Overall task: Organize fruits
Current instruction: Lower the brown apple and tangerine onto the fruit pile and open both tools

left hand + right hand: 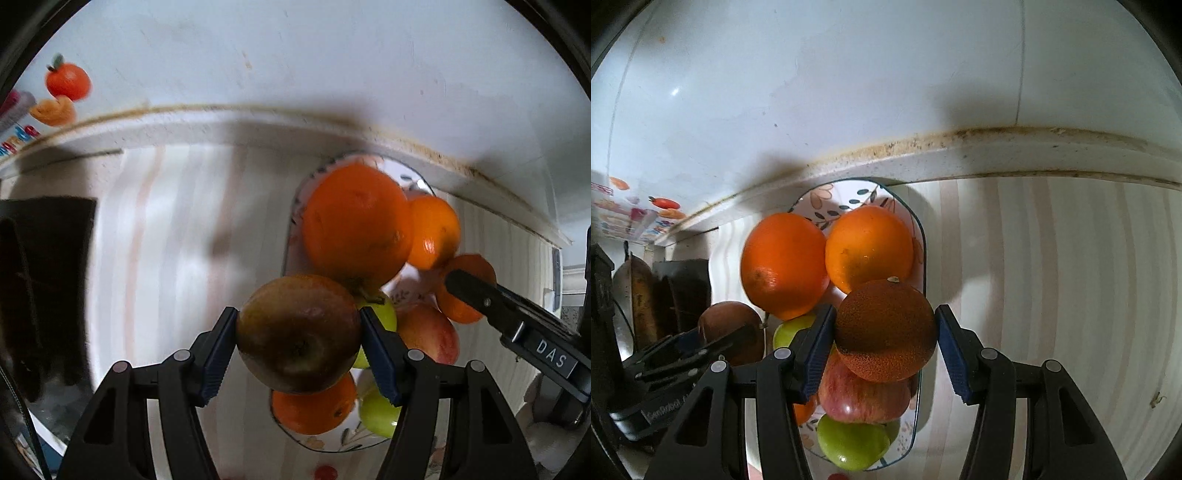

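**Both tools loaded over the fruit plate**

Left wrist view: left tool [298,334] is closed on a brownish apple [298,334], pads pinching both flanks, calyx end facing the cam. It hangs over the near-left rim of the floral plate [332,445], prob. so the apple can drop straight into a gap. Plate already holds a big orange [356,225], a second orange [434,230] behind-right of it, a red apple [430,332], green apples [376,415] and another orange [314,410] at the near end. Right tool's finger shows at the plate's right side, over a mandarin [467,288].

Right wrist view: right tool [886,334] grips the rough-skinned mandarin [886,330]; left pad is touching, right pad looks just at the skin, contact unclear. It's held above the plate's [921,236] mid-right, over the red apple [864,395]. Pile is crowded, so I'd judge placing on top risks a roll-off onto the striped surface [1052,277]. Brown apple in the left tool [713,343] sits left of the plate.
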The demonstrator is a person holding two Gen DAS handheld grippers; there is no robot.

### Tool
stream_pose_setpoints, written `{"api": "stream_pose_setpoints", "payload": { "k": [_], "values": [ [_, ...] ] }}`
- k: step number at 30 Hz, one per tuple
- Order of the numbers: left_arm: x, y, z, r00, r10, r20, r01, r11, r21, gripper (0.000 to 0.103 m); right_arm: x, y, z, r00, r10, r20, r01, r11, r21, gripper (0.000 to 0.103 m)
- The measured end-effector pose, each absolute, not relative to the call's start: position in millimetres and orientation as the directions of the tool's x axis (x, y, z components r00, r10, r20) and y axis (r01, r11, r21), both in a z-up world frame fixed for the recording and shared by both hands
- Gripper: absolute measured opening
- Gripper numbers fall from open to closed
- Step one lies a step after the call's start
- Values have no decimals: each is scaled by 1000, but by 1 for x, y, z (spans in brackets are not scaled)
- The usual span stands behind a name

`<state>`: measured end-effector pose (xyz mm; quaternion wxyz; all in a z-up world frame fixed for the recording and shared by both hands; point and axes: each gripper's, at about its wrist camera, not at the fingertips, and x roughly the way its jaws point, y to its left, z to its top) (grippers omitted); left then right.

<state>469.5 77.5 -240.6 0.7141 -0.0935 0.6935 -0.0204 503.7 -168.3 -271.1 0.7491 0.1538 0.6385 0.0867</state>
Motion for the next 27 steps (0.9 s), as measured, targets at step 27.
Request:
{"api": "stream_pose_setpoints", "payload": {
  "k": [27],
  "values": [
    [475, 96, -261, 13, -205, -979, -182, 962, -204, 65, 506, -166, -288, 106, 401, -910, 75, 909, 410, 73]
  ]
}}
